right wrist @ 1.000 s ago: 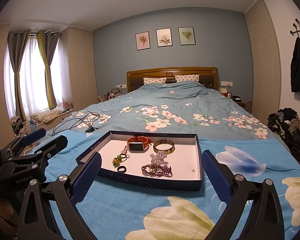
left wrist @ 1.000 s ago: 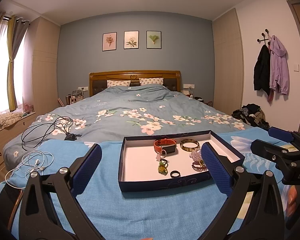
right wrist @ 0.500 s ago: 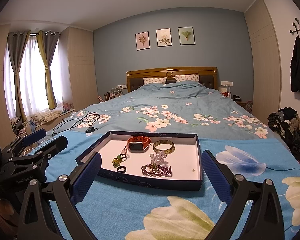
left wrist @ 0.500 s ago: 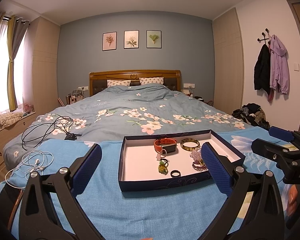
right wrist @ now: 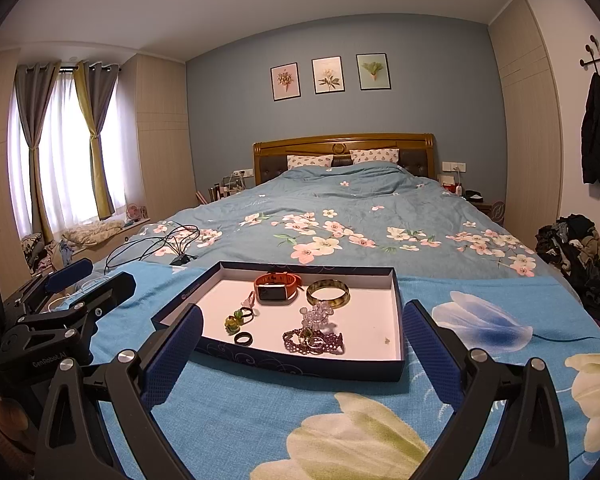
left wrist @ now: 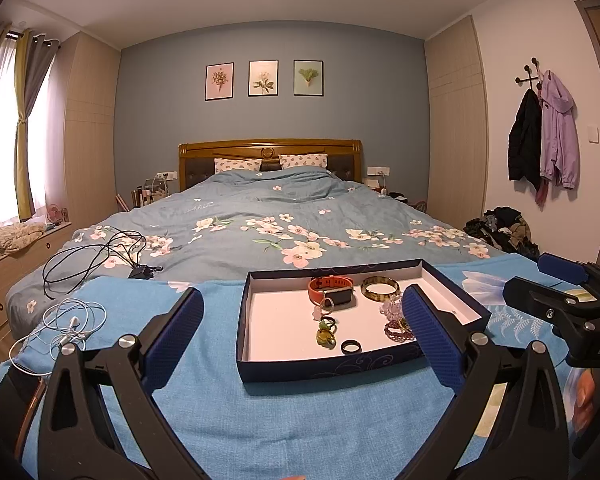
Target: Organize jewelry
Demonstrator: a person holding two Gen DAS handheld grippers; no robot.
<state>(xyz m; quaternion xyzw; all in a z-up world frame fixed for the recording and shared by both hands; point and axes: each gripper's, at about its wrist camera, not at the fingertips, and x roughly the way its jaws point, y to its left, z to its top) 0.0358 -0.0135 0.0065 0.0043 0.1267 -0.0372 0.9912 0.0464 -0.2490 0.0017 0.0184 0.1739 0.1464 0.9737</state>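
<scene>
The bed [right wrist: 380, 216] fills the room, blue floral cover on top, and near its foot sits the navy tray [right wrist: 300, 364] with a white floor. Left gripper [left wrist: 300, 344] hangs over the cover, jaws spread wide, nothing between them; right gripper [right wrist: 300, 352] likewise, wide apart and empty. Inside the tray: orange watch [right wrist: 278, 286] at the back, the amber bangle [right wrist: 327, 292] just beside it, purple beaded bracelet [right wrist: 314, 342] nearer the front (tangled, hard to read), then the small black ring [right wrist: 243, 338].
</scene>
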